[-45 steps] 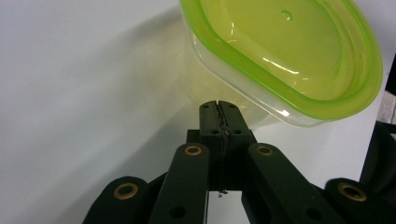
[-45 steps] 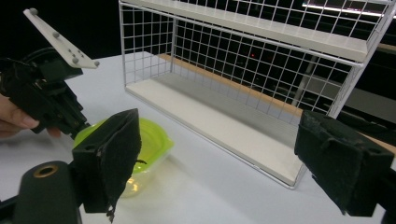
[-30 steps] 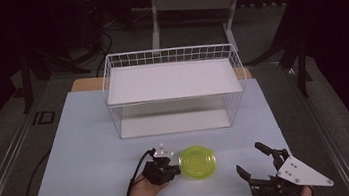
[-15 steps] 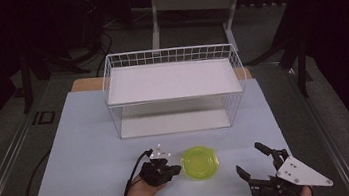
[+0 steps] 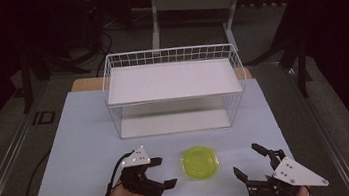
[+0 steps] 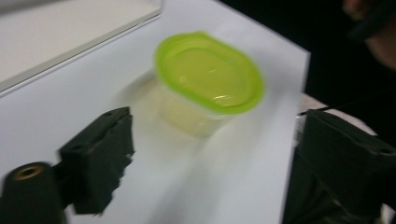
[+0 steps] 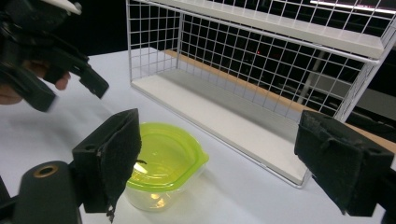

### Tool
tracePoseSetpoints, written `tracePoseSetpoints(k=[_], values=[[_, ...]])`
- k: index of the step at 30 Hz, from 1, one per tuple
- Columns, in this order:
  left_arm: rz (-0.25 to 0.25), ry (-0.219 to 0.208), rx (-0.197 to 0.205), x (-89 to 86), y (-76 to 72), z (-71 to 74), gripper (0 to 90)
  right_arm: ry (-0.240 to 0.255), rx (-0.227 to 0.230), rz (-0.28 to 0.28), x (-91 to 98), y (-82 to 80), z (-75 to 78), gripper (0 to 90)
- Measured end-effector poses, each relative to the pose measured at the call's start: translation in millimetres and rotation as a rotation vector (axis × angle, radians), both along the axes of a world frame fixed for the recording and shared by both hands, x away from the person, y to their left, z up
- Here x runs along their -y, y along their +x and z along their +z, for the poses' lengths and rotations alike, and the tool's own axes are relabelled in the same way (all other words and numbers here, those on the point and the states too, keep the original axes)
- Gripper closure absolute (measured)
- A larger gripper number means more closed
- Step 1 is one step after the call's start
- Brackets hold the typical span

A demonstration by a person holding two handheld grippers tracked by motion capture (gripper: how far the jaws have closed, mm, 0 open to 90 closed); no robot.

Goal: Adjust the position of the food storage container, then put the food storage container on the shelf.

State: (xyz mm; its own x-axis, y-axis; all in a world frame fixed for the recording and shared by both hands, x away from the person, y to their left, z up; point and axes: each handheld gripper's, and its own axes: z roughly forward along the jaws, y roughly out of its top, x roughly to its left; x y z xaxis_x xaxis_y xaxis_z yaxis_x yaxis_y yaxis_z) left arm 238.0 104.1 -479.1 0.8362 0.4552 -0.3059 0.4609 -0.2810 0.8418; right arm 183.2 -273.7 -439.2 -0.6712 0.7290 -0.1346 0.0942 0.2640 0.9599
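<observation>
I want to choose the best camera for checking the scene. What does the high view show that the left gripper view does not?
The high view alone shows the whole wire rack with its two white shelves, the right gripper and the left gripper from outside, jaws open and apart from the container. The left gripper view alone shows the clear side wall of the container under its green lid. Both share the container standing on the white table.
</observation>
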Motion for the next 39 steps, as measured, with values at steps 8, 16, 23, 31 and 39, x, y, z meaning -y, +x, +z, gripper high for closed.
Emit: tracePoseSetpoints(k=[8, 16, 23, 31, 39], values=[[0.114, -0.045, 0.132, 1.0, -11.0, 12.9, 1.9, -0.004, 0.002, 0.026, -1.7, 0.5, -1.1, 17.2], [0.065, -0.062, 0.16, 14.6, -10.4, 27.3, 3.7, -0.044, -0.033, 0.002, -7.0, 1.8, 3.4, 17.1], [0.006, -0.078, 0.179, 30.5, -11.0, 47.9, 3.9, -0.06, -0.104, 0.019, -13.7, 9.4, 11.8, 17.6], [0.015, -0.057, 0.109, 41.1, 4.1, 47.3, 6.1, -0.052, -0.167, 0.052, -20.0, 30.8, 21.3, 14.3], [0.065, -0.07, -0.005, 44.1, 26.5, 29.3, 15.0, 0.007, -0.311, 0.075, -28.6, 59.9, 9.0, 13.5]])
